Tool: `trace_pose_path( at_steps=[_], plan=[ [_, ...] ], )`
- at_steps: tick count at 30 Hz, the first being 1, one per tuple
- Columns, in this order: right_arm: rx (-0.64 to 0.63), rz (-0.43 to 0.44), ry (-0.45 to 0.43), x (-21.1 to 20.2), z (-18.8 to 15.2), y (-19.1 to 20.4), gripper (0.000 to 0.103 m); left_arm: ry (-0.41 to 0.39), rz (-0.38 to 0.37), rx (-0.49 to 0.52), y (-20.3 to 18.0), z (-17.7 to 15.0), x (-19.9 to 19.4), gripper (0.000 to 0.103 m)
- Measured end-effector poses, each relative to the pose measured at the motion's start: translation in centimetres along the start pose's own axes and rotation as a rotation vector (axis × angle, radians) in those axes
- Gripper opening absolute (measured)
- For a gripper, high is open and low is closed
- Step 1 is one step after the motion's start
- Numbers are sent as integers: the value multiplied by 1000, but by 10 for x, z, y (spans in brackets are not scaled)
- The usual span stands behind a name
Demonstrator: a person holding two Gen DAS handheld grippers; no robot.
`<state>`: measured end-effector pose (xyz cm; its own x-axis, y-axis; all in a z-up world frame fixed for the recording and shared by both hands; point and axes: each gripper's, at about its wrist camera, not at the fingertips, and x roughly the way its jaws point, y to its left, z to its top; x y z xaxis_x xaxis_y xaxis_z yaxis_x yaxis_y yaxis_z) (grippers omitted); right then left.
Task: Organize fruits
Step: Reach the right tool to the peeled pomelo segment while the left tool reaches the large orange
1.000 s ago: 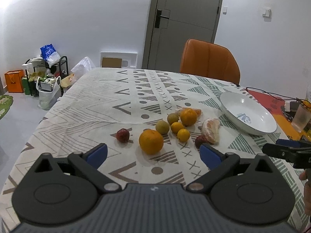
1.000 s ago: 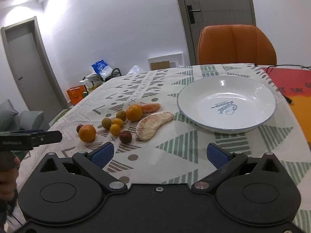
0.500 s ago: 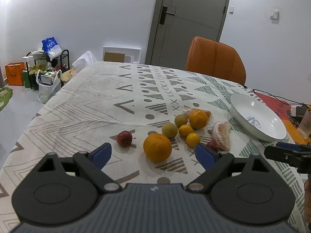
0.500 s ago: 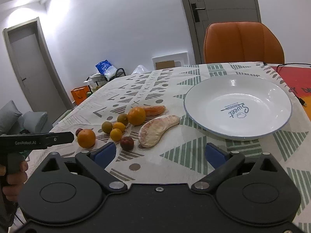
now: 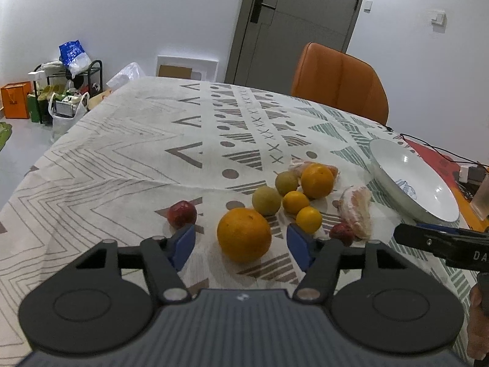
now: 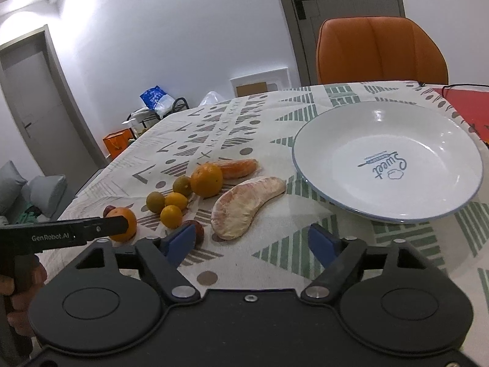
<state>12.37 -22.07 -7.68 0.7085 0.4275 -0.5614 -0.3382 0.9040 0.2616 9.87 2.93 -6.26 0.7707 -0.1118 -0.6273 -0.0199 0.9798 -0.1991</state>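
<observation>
A large orange (image 5: 244,234) lies on the patterned tablecloth between the open fingers of my left gripper (image 5: 241,246), untouched. Behind it lie two greenish fruits (image 5: 266,200), two small yellow citrus (image 5: 308,219), another orange (image 5: 317,180), a peeled pomelo segment (image 5: 356,209) and two dark red fruits (image 5: 181,213). An empty white plate (image 6: 388,165) sits at the right. My right gripper (image 6: 252,243) is open and empty, near the pomelo segment (image 6: 244,206) and in front of the plate.
An orange chair (image 5: 339,82) stands at the table's far side. A red mat with cables (image 5: 440,159) and a glass (image 5: 481,195) lie right of the plate. Bags and a rack (image 5: 58,91) stand on the floor to the left.
My left gripper has moved forward so the large orange now sits between its fingers. My right gripper has moved forward toward the pomelo segment and plate.
</observation>
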Motion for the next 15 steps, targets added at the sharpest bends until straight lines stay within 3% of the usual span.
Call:
trace_pose_path(
  at_steps=[4, 15],
  plan=[
    [1, -3, 6, 11, 3, 5, 74, 22, -18, -9, 1, 1, 8, 39],
    [6, -26, 26, 38, 9, 16, 61, -2, -32, -41, 14, 9, 2, 39]
  ],
)
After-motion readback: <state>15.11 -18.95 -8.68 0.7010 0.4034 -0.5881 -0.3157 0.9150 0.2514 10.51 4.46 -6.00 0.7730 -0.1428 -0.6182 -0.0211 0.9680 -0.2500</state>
